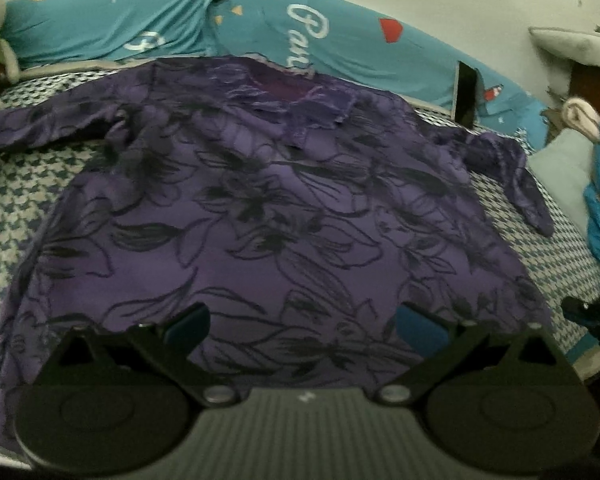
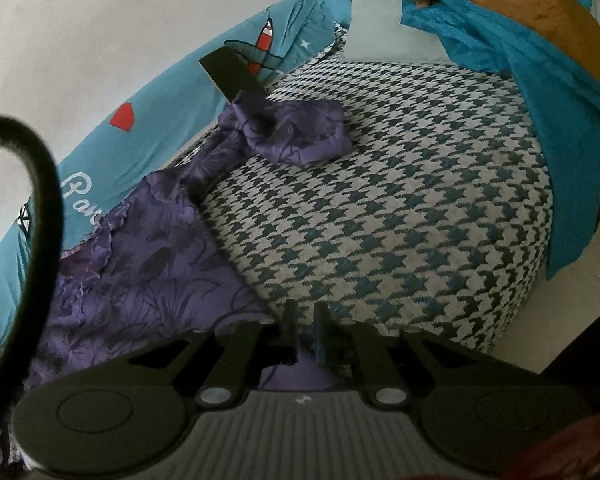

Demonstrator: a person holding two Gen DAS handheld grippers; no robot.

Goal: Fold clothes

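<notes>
Clenched on the purple top's (image 1: 276, 216) near hem, my right claw (image 2: 305, 330) has its fingers almost together with a tuft of purple cloth bunched under them, while my left claw (image 1: 303, 326) hangs released, jaws spread wide just above that same hem. Judging by this, the left should bite the hem level with the right, taking all layers, so the edge lifts evenly and without a twist. Beyond the hem the top lies flat, front up, on the houndstooth bed cover (image 2: 400, 200), one sleeve crumpled beside the dark phone (image 2: 232, 72) propped on the teal bolster (image 1: 340, 40).
</notes>
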